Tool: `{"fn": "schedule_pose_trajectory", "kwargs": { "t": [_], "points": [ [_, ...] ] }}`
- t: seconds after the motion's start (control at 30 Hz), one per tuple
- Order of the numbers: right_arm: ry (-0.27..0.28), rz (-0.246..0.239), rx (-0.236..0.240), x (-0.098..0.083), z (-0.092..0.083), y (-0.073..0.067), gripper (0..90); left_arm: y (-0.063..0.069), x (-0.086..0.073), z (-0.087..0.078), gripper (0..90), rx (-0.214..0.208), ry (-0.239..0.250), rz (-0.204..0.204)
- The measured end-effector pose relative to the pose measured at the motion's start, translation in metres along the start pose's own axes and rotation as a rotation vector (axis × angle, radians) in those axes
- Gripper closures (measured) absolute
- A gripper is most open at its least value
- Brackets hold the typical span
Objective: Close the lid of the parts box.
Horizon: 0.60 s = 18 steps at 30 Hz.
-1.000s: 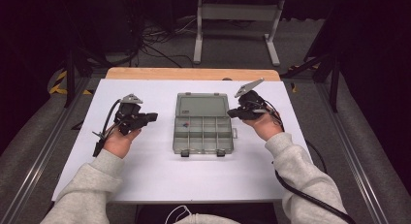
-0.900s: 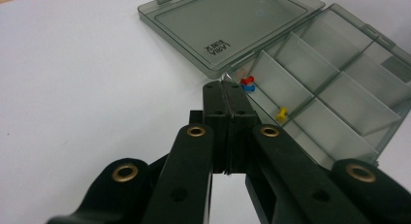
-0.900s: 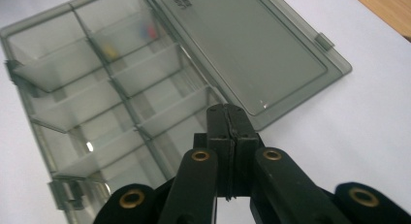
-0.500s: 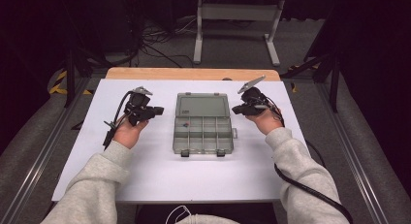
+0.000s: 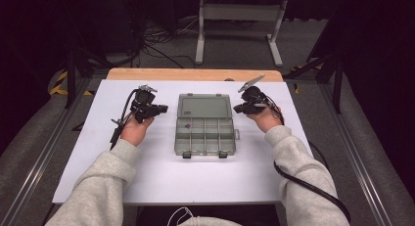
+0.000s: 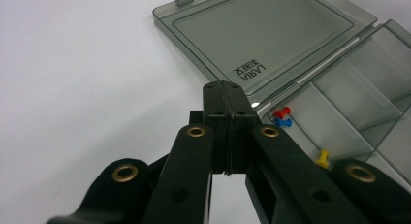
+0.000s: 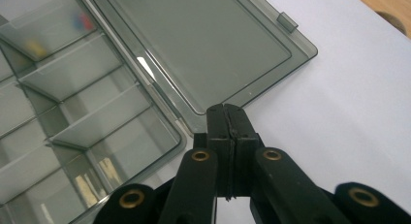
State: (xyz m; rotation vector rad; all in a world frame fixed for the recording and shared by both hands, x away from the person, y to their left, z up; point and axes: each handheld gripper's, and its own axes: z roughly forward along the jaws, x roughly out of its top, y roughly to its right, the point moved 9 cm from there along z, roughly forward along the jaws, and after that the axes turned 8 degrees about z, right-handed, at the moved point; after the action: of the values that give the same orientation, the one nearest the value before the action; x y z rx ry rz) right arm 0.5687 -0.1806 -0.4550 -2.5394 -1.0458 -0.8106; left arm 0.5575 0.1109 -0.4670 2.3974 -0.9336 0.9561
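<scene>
From the high view I see my left claw (image 5: 157,108) and my right claw (image 5: 241,108) flanking the clear compartment box (image 5: 204,136), which lies open in the middle of the white table (image 5: 147,177), its lid (image 5: 204,106) folded flat toward the far edge. Both claws are pressed fully together with nothing between them, each pointing inward at the hinge line of the box and standing just off its side, not touching it. The left gripper view gives what the high view blurs: a red pushpin (image 6: 281,111) and a blue pushpin (image 6: 282,122) lying together in the compartment nearest the hinge, a yellow pushpin (image 6: 322,159) one compartment along, and mirrored lettering on the lid. The right gripper view shows the lid's latch tab (image 7: 288,21) and the rounded corner of the lid near my claw tip, with the pins only as coloured blurs. Bare white surface stretches on both sides of the box and in front of it; a strip of wood edge (image 5: 195,74) runs along the far side.
</scene>
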Motion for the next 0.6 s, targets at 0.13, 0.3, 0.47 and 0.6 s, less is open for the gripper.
{"fn": "schedule_pose_trajectory", "kwargs": {
  "t": [0.13,0.3,0.47,0.6],
  "points": [
    [-0.009,0.015,0.001,-0.003,0.007,0.005,90.0,-0.003,-0.002,0.006,89.8,0.009,-0.008,-0.008],
    [-0.029,0.022,-0.001,-0.006,0.014,0.008,90.0,-0.008,-0.005,0.012,89.8,0.015,-0.027,-0.018],
    [-0.042,0.026,-0.003,-0.008,0.023,0.011,90.0,-0.013,-0.008,0.020,89.8,0.012,-0.035,-0.040],
    [-0.054,0.034,-0.002,-0.011,0.029,0.014,90.0,-0.014,-0.012,0.028,89.7,0.007,-0.053,-0.057]
  ]
}}
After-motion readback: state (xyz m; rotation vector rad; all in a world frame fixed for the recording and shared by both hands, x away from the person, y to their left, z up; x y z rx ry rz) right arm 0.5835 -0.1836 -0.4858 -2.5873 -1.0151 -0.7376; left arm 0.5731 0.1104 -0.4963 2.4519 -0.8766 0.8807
